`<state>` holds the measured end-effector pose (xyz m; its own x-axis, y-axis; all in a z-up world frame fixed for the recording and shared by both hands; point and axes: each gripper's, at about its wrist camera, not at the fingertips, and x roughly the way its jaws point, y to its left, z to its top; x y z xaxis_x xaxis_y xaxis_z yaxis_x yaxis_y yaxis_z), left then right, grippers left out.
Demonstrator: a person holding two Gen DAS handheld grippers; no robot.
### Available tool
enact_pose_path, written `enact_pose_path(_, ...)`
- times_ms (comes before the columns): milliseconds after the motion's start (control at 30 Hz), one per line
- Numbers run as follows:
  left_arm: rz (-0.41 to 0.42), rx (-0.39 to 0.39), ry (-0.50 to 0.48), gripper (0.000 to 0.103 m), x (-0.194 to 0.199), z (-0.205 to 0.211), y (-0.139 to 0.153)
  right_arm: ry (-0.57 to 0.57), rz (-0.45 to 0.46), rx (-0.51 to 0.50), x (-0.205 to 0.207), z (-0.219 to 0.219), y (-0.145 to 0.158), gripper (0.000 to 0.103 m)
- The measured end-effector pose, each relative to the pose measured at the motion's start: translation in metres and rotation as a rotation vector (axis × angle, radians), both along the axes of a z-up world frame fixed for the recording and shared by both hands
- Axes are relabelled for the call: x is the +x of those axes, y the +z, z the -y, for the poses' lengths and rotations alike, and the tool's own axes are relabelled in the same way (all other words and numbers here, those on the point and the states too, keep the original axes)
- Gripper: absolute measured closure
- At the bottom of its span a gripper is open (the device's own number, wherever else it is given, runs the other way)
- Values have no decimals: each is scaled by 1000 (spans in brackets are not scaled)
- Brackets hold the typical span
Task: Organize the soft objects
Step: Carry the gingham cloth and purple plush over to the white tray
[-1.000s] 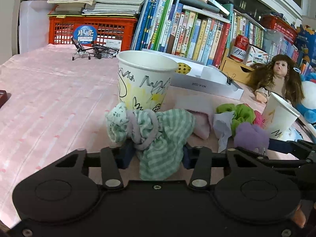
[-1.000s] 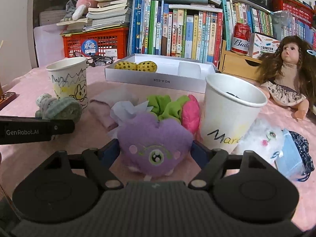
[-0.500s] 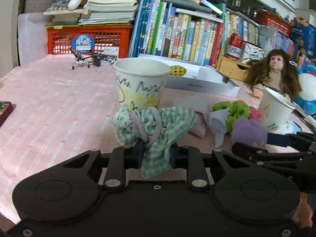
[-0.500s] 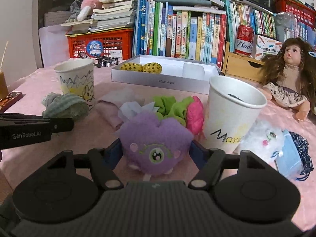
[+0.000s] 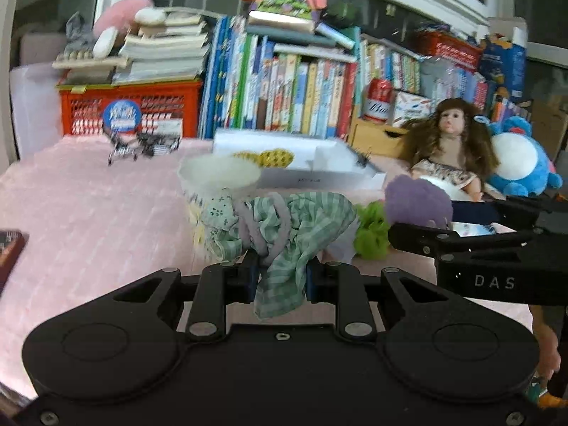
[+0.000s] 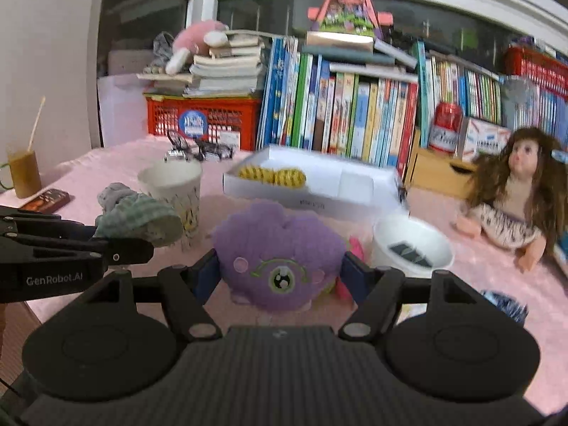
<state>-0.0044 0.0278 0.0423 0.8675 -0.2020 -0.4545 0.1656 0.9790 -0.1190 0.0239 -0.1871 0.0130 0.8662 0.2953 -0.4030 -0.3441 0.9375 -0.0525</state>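
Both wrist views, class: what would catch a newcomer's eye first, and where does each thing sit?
Nearest the lens, the right gripper clamps a purple plush toy, and the left gripper pinches a green checked cloth bundle, both above the pink tablecloth. Behind them stands a wall of colourful books, with a long-haired doll seated at the right.

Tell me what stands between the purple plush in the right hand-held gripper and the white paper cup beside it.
Nothing visible. The round purple plush toy is clamped in the right hand-held gripper; the open white paper cup sits just right of it, its mouth uncovered.
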Motion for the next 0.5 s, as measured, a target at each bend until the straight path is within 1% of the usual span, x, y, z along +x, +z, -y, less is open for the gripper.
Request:
enact_pose_path(67, 8, -2, -17, 80, 1, -1, 11, 4, 13, 0, 0, 2, 10, 30)
enact_pose_path(167, 38, 16, -36, 80, 3, -1, 28, 7, 19, 10, 4, 5, 23, 30)
enact_pose_path(267, 50, 9, -48, 80, 10, -4, 44, 1, 20, 25, 9, 10, 35, 30)
enact_pose_path(400, 60, 3, -58, 80, 25, -10, 64, -10, 26, 33, 18, 17, 50, 30)
enact_pose_path(500, 65, -8, -59, 80, 40, -14, 78, -22, 10, 49, 30, 21, 61, 30)
